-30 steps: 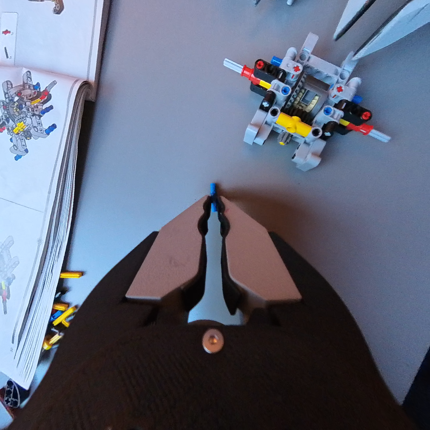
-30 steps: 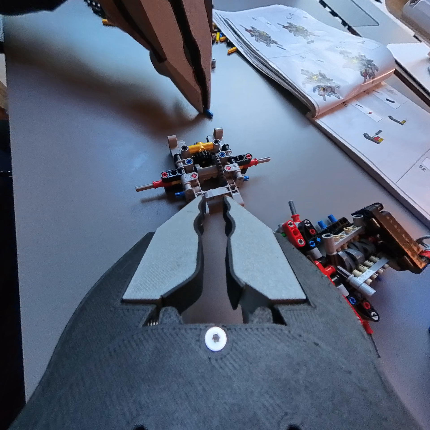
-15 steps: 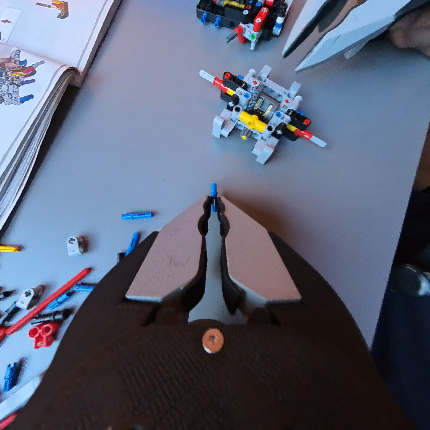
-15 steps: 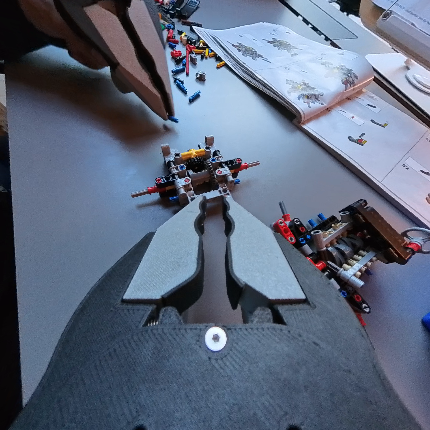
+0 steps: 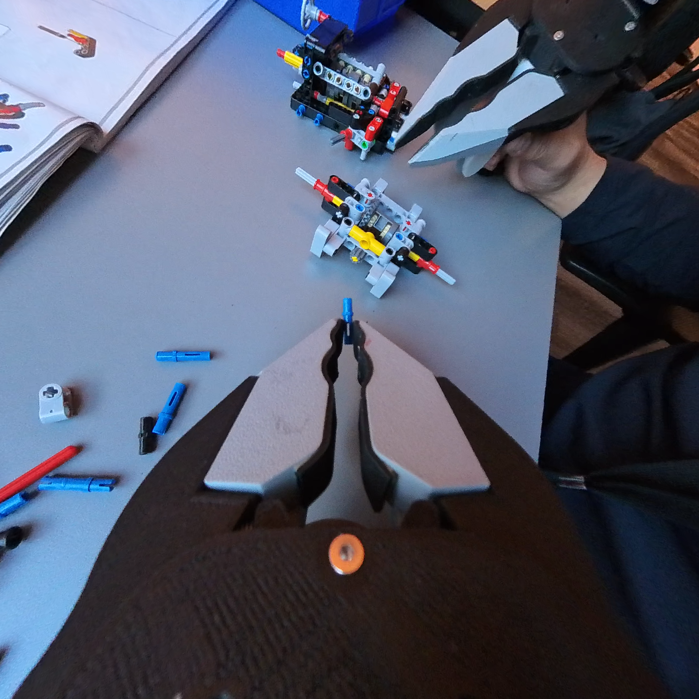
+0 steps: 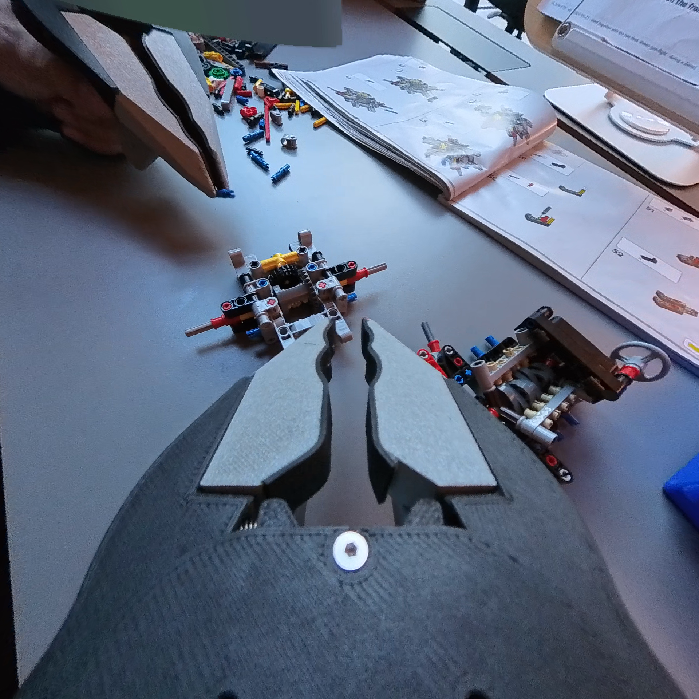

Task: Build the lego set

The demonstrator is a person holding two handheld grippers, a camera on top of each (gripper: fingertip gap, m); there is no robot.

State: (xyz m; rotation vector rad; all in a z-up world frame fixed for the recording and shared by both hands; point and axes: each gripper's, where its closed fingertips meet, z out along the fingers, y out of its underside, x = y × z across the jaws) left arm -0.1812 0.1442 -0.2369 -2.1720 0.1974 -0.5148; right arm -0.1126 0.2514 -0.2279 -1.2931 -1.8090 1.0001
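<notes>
My left gripper (image 5: pixel 347 326) is shut on a small blue pin (image 5: pixel 347 314) that sticks out past its fingertips, held above the grey table (image 5: pixel 189 246). The right wrist view shows the same pin (image 6: pixel 226 193) at the left gripper's tips (image 6: pixel 217 187). A small grey, black and yellow brick assembly (image 5: pixel 374 230) lies on the table just beyond the pin. My right gripper (image 6: pixel 346 330) is open with nothing between its pads, just short of that assembly's near edge (image 6: pixel 291 291). In the left wrist view the right gripper (image 5: pixel 403 149) hangs above the table.
A larger black and red brick assembly (image 6: pixel 529 378) lies right of my right gripper. An open instruction booklet (image 6: pixel 435 113) lies behind. Several loose pins and axles (image 5: pixel 181 355) are scattered at the left. A blue box (image 5: pixel 340 11) stands at the back. The table's edge (image 5: pixel 548 340) runs along the right. About 15 cm separates my left fingertips from my right.
My left gripper has drawn back and up from the small assembly, the blue pin still gripped. My right gripper has pulled back a little from the assembly's near edge.
</notes>
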